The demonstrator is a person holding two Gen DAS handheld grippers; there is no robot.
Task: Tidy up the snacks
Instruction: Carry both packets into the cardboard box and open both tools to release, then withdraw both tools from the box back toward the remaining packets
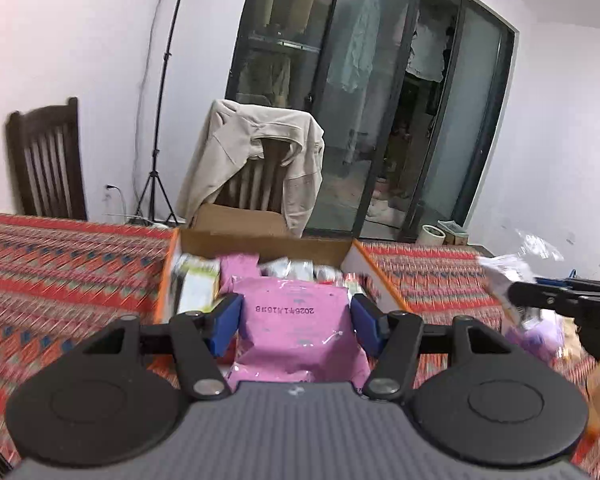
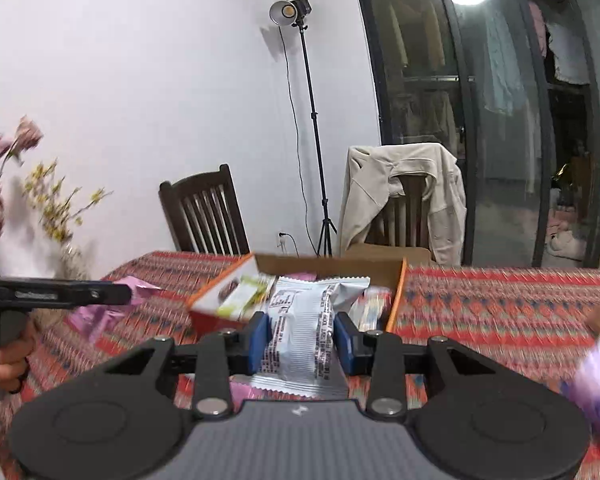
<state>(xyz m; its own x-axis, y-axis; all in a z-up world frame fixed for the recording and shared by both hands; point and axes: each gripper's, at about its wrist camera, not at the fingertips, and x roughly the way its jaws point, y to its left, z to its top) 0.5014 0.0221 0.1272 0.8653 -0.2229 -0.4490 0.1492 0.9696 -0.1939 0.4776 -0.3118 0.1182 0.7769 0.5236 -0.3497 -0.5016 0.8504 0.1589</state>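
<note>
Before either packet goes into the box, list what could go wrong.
1. The left gripper holds the pink packet only by its sides; the soft pouch may sag or slip out.
2. The cardboard box already looks crowded with snacks, so new packets may ride up or spill over.
3. The right gripper brings the white packet toward the same box; the two tools could collide.

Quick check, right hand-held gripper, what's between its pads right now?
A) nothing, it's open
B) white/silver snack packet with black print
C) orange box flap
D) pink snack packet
B: in the right wrist view the right hand-held gripper has its blue pads pressed on both sides of a white/silver snack packet, held in front of the cardboard box; the pink snack packet sits in the left hand-held gripper instead.
</note>
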